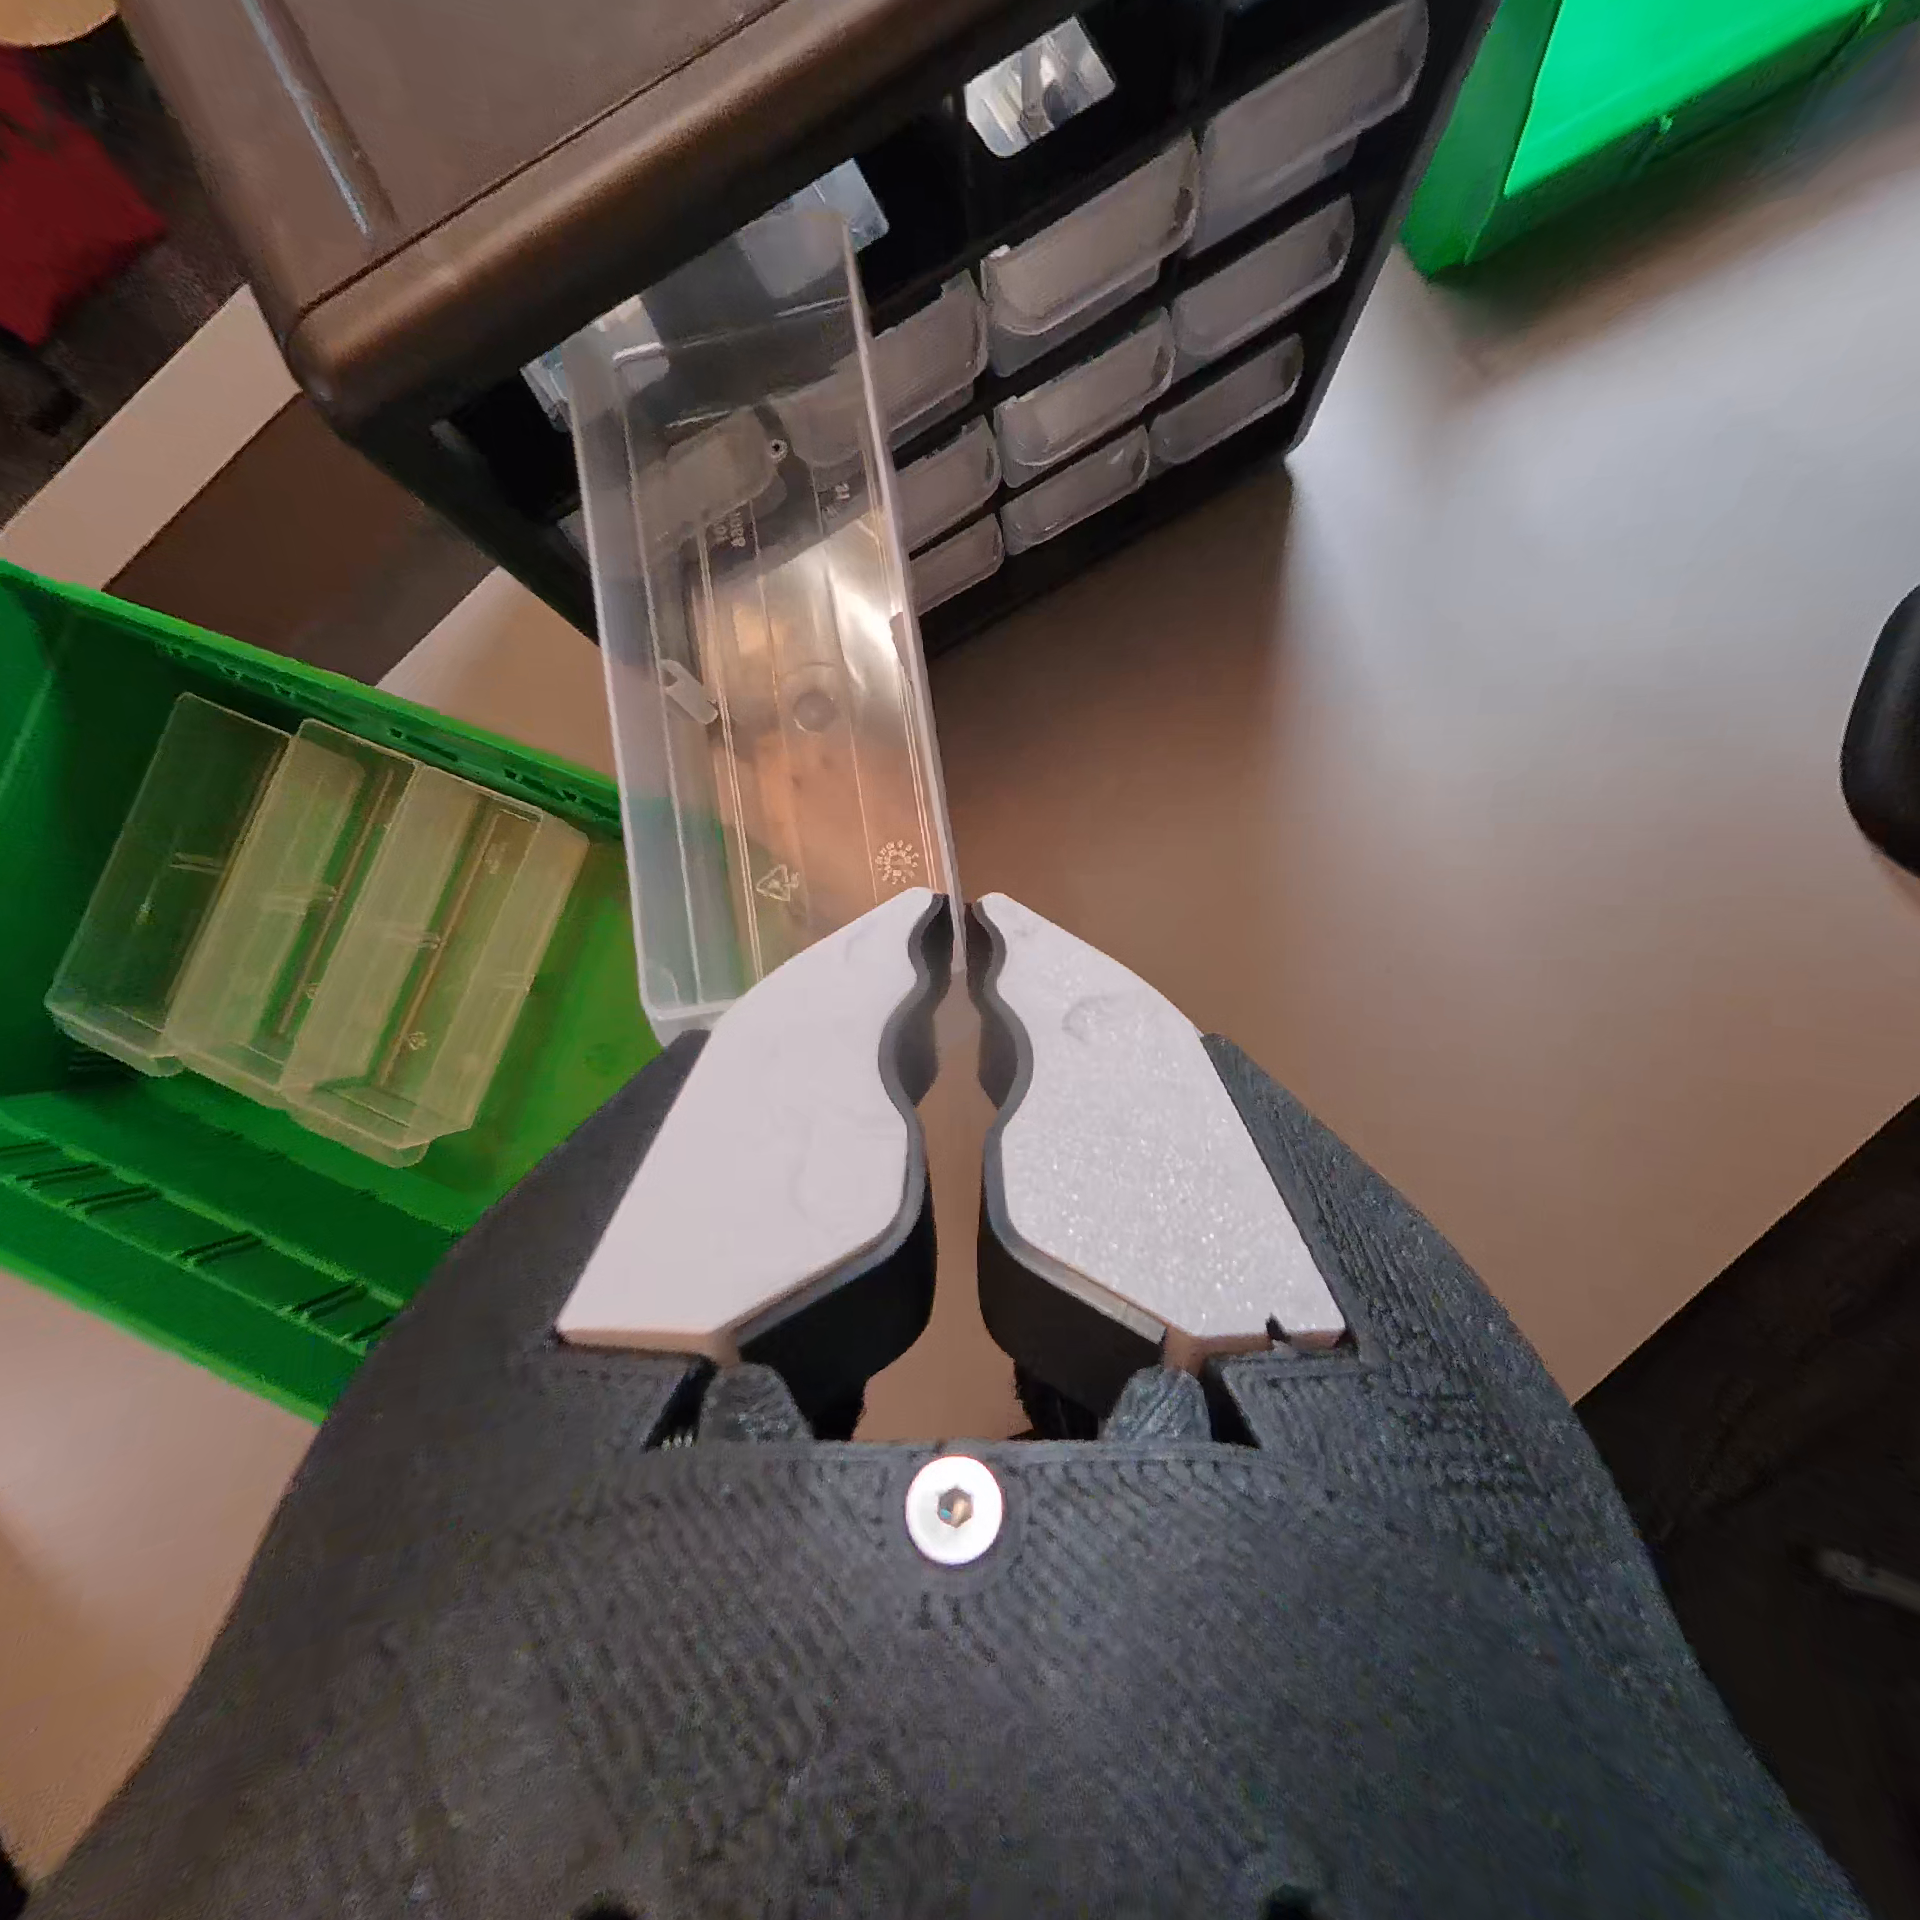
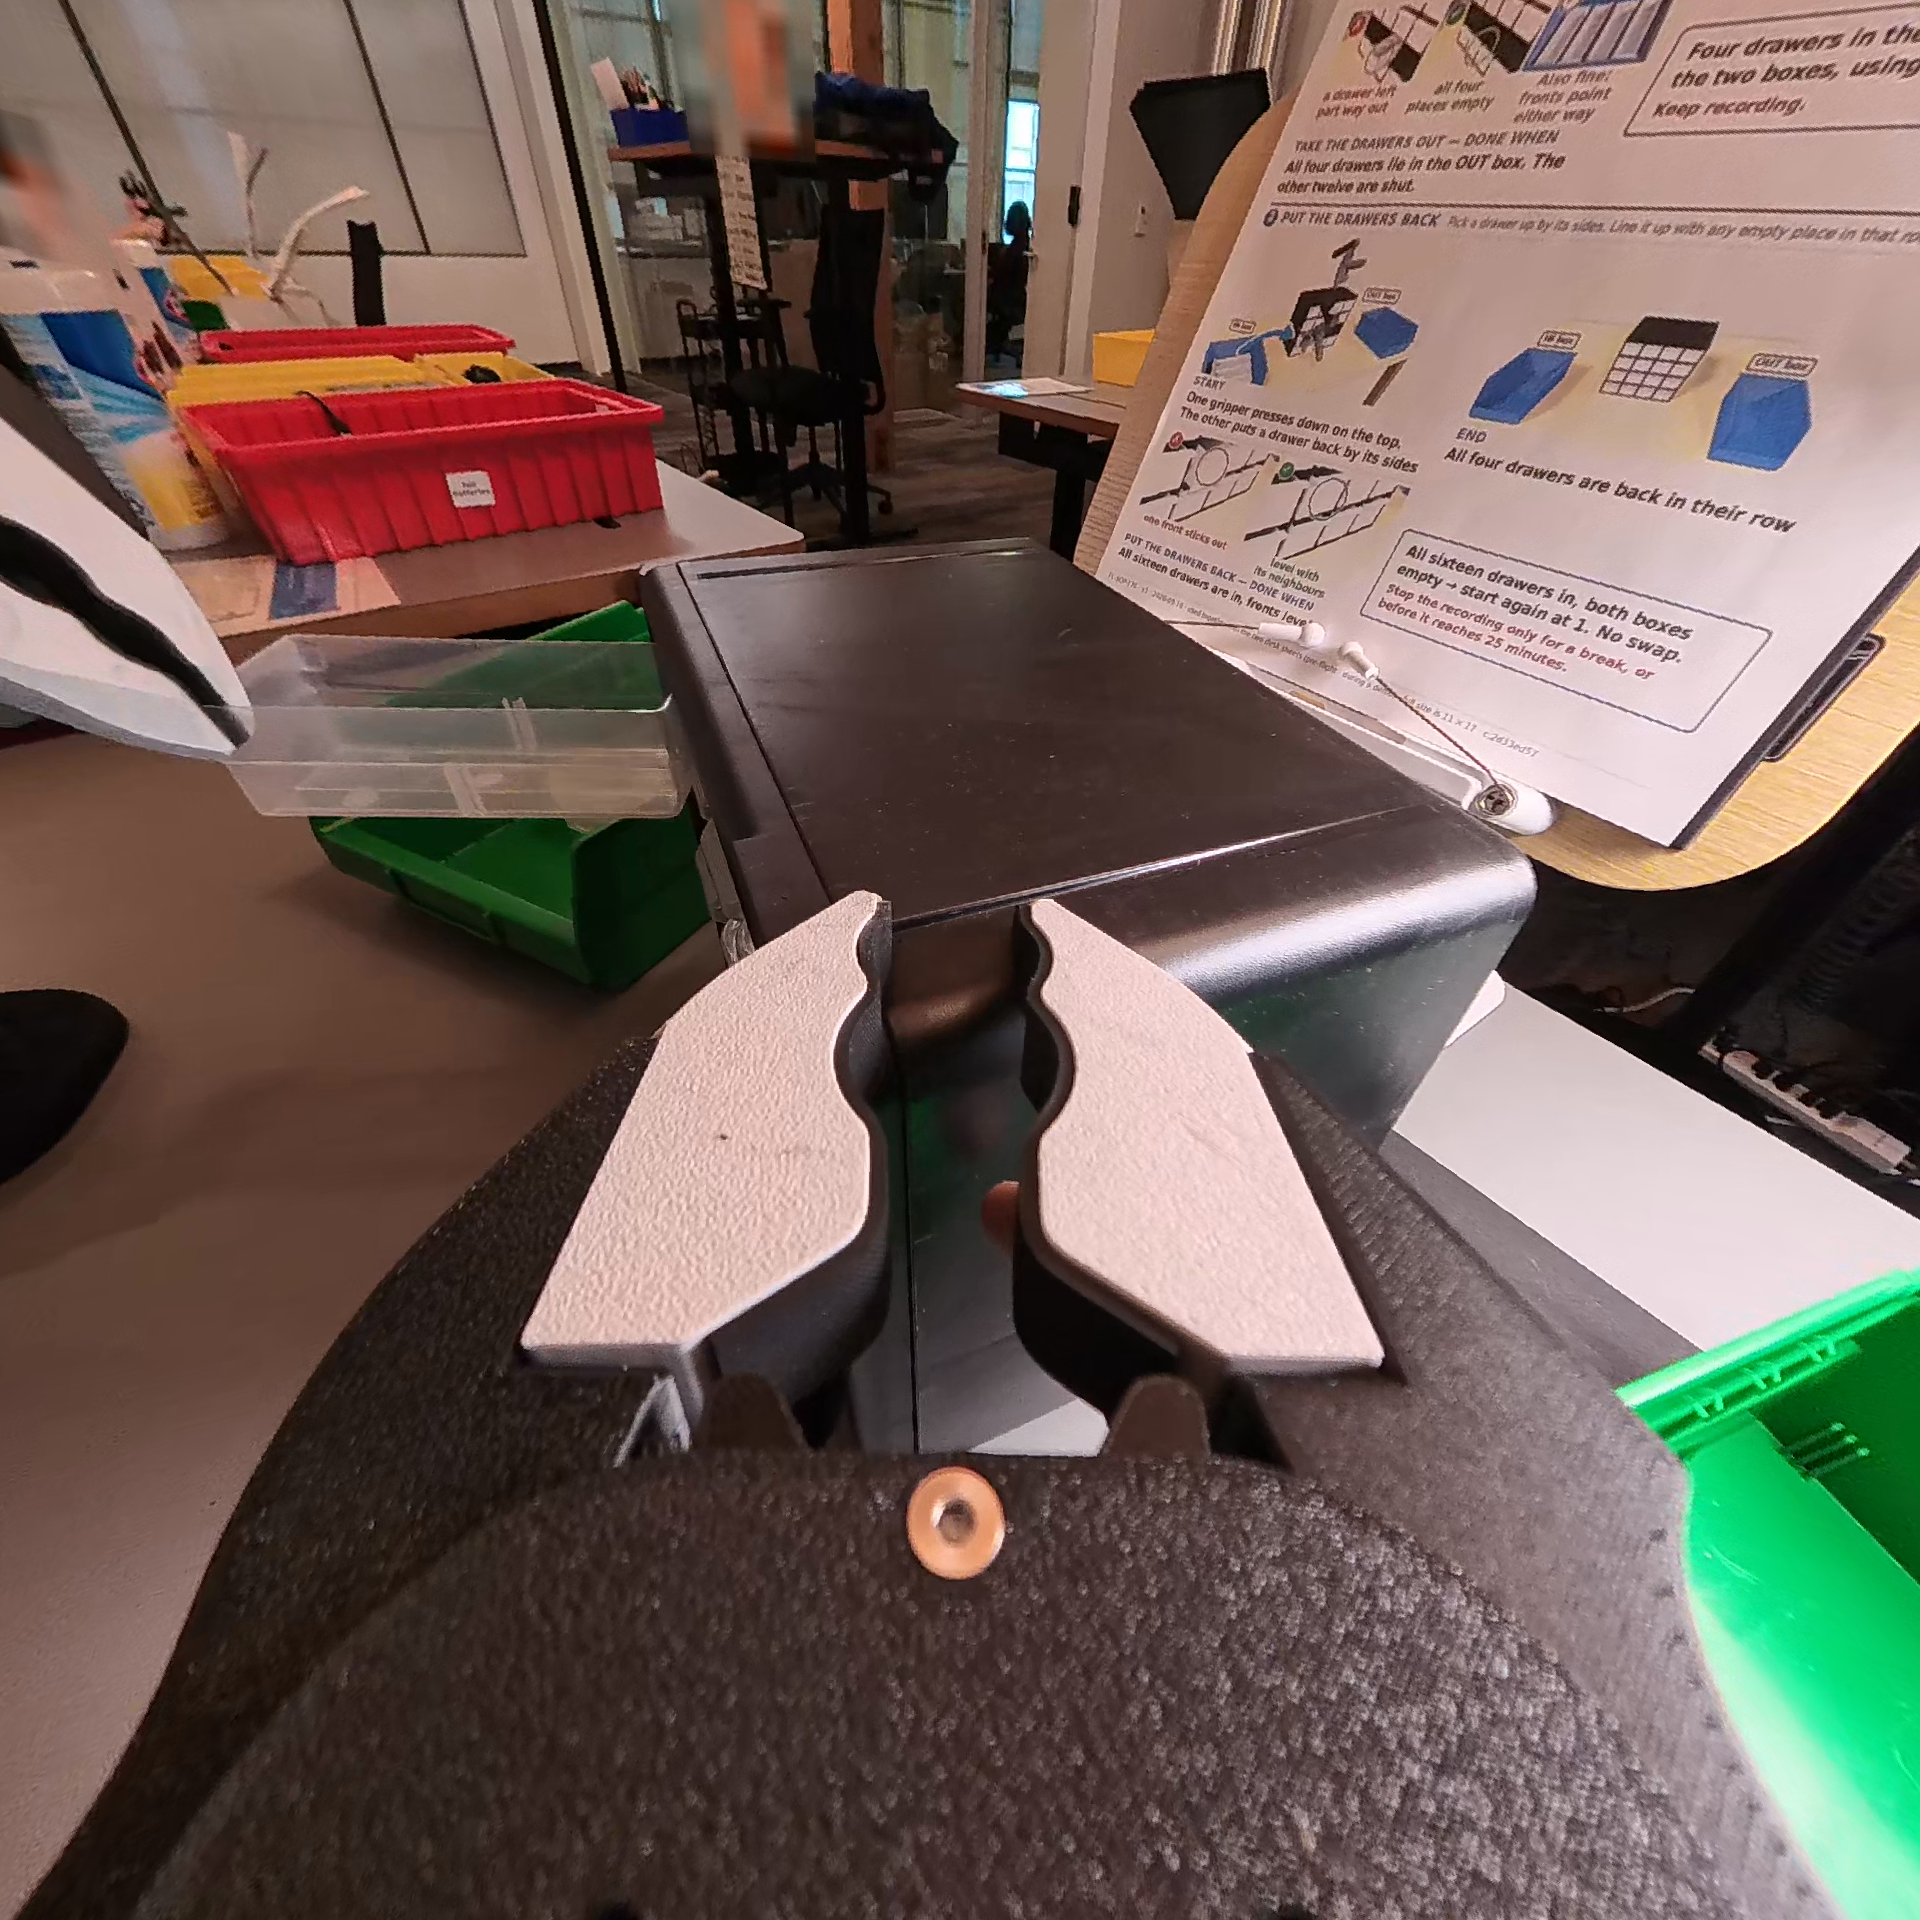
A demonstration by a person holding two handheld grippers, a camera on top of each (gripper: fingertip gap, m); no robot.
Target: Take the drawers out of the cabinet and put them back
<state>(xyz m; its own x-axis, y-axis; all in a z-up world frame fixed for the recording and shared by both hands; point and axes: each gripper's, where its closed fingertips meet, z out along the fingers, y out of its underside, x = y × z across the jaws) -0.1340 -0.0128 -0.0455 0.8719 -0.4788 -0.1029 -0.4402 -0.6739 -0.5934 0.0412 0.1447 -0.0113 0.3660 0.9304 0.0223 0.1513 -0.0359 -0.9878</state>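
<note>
My left gripper (image 1: 958,914) is shut on the near side wall of a clear plastic drawer (image 1: 769,623). It holds the drawer above the table, its far end at the top row of the black cabinet (image 1: 1091,343). I cannot tell how far the end is inside. The right wrist view shows the same drawer (image 2: 457,727) level at the cabinet's front, with the left gripper (image 2: 125,665) on it. My right gripper (image 2: 956,920) is open and empty, its fingertips at the near edge of the cabinet's top (image 2: 987,707).
A green bin (image 1: 312,675) left of the cabinet holds several clear drawers (image 1: 312,935). A second green bin (image 2: 1818,1507) sits to the right. An instruction board (image 2: 1507,416) stands behind the cabinet. Red trays (image 2: 436,468) are on a far table. Other drawers fill the cabinet's lower rows.
</note>
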